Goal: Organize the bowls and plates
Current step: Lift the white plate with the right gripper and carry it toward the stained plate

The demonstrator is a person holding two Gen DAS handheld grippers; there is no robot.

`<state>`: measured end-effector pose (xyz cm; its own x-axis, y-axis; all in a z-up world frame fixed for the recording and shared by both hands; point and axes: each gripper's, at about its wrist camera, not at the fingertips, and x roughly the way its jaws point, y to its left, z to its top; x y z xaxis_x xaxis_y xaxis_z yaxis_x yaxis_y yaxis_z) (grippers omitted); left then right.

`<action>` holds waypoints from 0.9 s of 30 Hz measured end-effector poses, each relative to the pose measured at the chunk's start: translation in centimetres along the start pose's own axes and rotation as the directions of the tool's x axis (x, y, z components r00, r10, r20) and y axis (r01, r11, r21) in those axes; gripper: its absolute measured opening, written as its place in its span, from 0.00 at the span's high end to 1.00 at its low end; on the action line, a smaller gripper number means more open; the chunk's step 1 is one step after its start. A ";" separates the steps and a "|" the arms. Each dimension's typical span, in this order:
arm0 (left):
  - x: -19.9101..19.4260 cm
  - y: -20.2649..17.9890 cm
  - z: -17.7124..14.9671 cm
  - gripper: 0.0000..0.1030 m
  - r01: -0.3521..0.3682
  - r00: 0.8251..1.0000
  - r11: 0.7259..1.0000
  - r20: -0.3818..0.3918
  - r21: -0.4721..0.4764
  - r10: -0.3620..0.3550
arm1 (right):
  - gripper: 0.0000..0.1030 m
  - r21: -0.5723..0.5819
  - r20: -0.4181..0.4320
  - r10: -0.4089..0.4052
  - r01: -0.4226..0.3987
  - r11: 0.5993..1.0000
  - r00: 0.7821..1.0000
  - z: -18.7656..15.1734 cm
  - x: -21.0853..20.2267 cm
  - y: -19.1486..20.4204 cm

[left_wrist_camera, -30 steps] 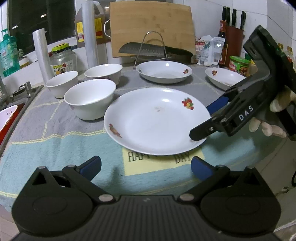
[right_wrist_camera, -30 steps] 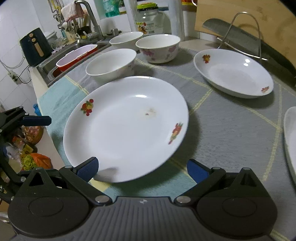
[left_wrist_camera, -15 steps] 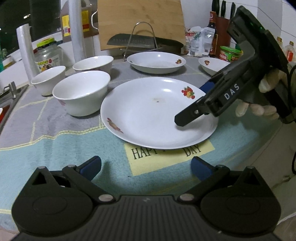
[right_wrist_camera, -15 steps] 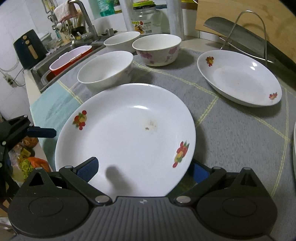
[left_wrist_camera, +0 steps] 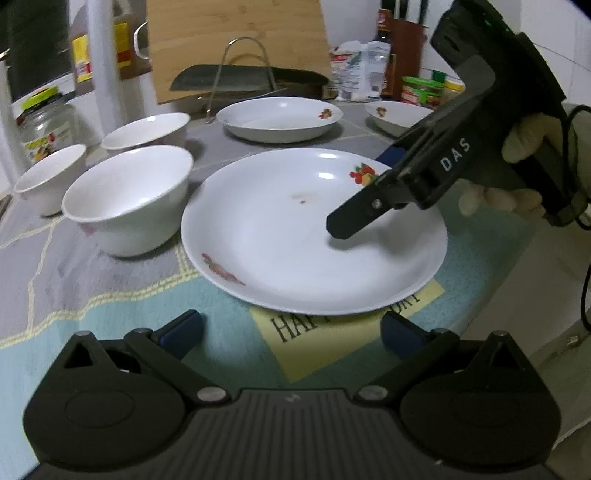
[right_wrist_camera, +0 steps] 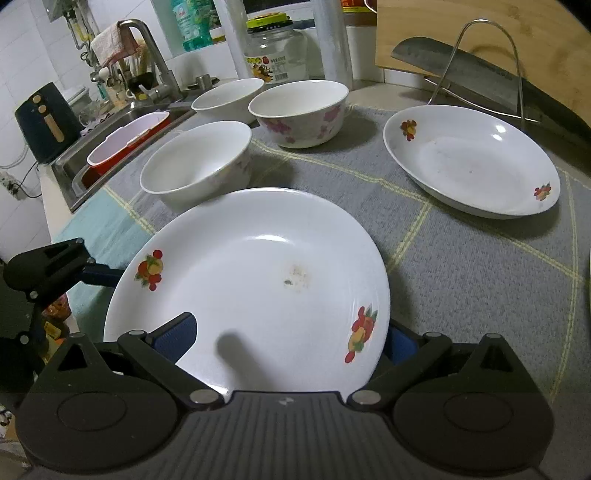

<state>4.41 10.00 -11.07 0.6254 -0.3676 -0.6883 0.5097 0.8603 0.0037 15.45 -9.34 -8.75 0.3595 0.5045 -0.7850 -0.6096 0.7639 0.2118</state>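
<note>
A large white plate with fruit prints (left_wrist_camera: pixel 295 236) (right_wrist_camera: pixel 258 280) lies on the mat near the counter's front edge. My right gripper (right_wrist_camera: pixel 291 339) (left_wrist_camera: pixel 364 192) is open and straddles the plate's rim: one finger lies over the plate's inside, the other under the rim. My left gripper (left_wrist_camera: pixel 291 332) is open and empty, just short of the plate's near edge; it shows at the left in the right wrist view (right_wrist_camera: pixel 55 266). Three white bowls (left_wrist_camera: pixel 129 195) (right_wrist_camera: pixel 195 166) stand left of the plate. A second plate (left_wrist_camera: pixel 279 118) (right_wrist_camera: pixel 472 162) lies behind, a third (left_wrist_camera: pixel 399 114) at the far right.
A wire rack (right_wrist_camera: pixel 484 66) holding a cleaver stands before a wooden cutting board (left_wrist_camera: pixel 236 44) at the back. A glass jar (right_wrist_camera: pixel 277 51), bottles and a knife block (left_wrist_camera: pixel 406 33) line the rear. A sink (right_wrist_camera: pixel 122 136) with a red tub lies beside the bowls.
My right gripper has slid forward onto the large plate, its fingers now either side of the rim. My left gripper has edged closer to the plate.
</note>
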 end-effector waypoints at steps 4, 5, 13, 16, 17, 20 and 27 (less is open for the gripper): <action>0.5 0.5 0.3 0.00 0.021 1.000 1.000 0.004 0.021 -0.021 | 0.00 0.020 -0.013 0.009 -0.008 1.000 1.000 0.4 0.1 -0.3; 0.6 0.6 0.4 0.00 0.025 1.000 0.999 0.009 0.025 -0.025 | 0.00 0.030 -0.010 0.014 -0.014 0.999 1.000 0.5 0.1 -0.4; 0.9 1.0 0.3 0.00 0.067 0.997 0.995 0.034 0.071 -0.070 | 0.00 0.011 -0.034 0.036 -0.036 0.999 0.999 1.2 0.5 -0.6; 1.1 1.3 0.6 0.00 0.089 0.995 0.992 0.030 0.091 -0.092 | 0.00 -0.001 -0.047 0.050 -0.050 0.999 0.998 1.4 0.6 -0.6; 1.1 1.4 0.6 0.00 0.094 0.995 0.991 0.029 0.096 -0.097 | 0.00 -0.001 -0.049 0.054 -0.054 0.999 0.997 1.5 0.5 -0.7; 1.2 1.6 0.7 0.00 0.105 0.994 0.988 0.030 0.115 -0.109 | 0.00 0.005 -0.059 0.075 -0.075 0.997 0.995 1.6 0.5 -0.8; 1.1 2.0 0.7 0.01 0.125 0.990 0.978 0.038 0.165 -0.133 | 0.00 0.057 -0.078 0.094 -0.090 0.994 0.992 1.8 0.4 -1.2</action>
<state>6.47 11.06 -11.31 0.5744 -0.4915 -0.6546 0.6743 0.7375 0.0380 17.56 -9.33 -8.27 0.2438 0.5413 -0.8047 -0.5982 0.7371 0.3145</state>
